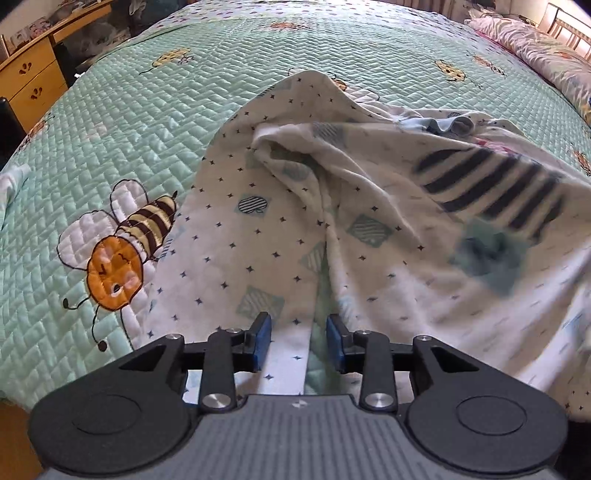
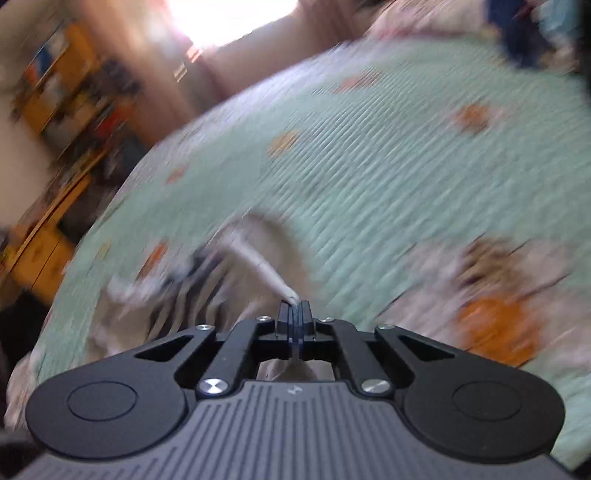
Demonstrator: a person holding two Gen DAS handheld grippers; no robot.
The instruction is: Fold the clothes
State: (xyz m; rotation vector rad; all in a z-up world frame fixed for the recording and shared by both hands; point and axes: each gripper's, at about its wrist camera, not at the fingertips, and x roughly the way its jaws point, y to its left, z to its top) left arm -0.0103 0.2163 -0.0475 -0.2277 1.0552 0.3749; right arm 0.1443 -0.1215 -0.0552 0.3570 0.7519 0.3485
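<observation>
Folding is judged barely begun: the white garment (image 1: 332,206) lies rumpled at twelve o'clock on the quilt (image 1: 110,122); the left gripper (image 1: 299,341) is parted, ungripping; the right gripper (image 2: 294,314) is clamped on its edge.

A wide bed under a mint-green quilted bedspread (image 1: 155,122) stitched with orange-and-brown bees fills the room. Beyond its left edge stands a yellow wooden desk with drawers (image 1: 33,81). At the bed's far right lies a pale floral pillow (image 1: 546,55) against a wooden slatted headboard (image 1: 565,26). Beyond the bed, a bright window (image 2: 229,18) glares beside blurred yellow shelves (image 2: 66,81).
</observation>
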